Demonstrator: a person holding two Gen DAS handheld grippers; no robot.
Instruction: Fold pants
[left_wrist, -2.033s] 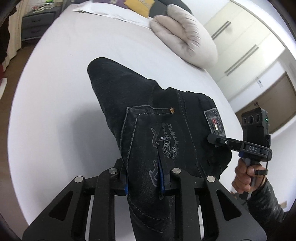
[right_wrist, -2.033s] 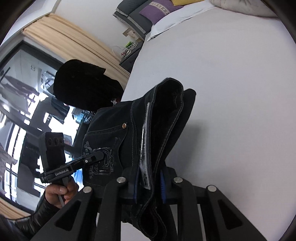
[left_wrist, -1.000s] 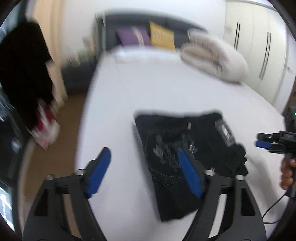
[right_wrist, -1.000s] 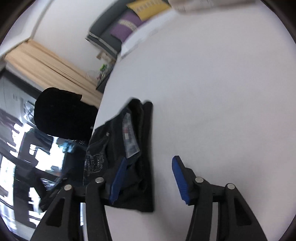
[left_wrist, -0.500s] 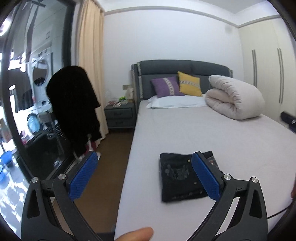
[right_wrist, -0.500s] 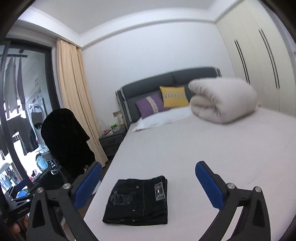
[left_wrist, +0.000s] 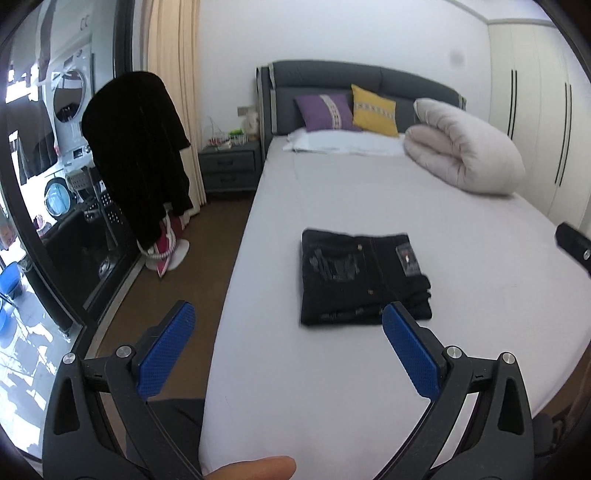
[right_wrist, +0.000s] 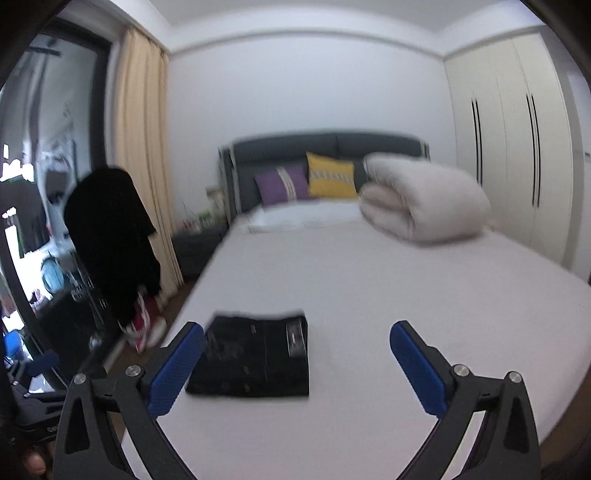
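Note:
The black pants (left_wrist: 360, 275) lie folded into a compact rectangle on the white bed (left_wrist: 369, 199), near its left edge; the right wrist view shows the same pants (right_wrist: 255, 360) low and left of centre. My left gripper (left_wrist: 288, 332) is held back from the bed, jaws wide open, nothing between its blue pads (left_wrist: 410, 354). My right gripper (right_wrist: 295, 349) is also drawn back and wide open, with nothing between its pads. A black part of the right gripper (left_wrist: 574, 245) shows at the right edge of the left wrist view.
A rolled beige duvet (left_wrist: 461, 151), purple and yellow cushions (left_wrist: 328, 112) and a white pillow sit at the headboard end. A dark garment (left_wrist: 136, 155) hangs left of the bed by a nightstand (left_wrist: 229, 166). A wardrobe (right_wrist: 517, 155) lines the right wall. A fingertip (left_wrist: 255, 467) shows below.
Both grippers let go of the pants, opened wide and pulled back and up from the bed. The pants now lie folded on the sheet, smaller in both views.

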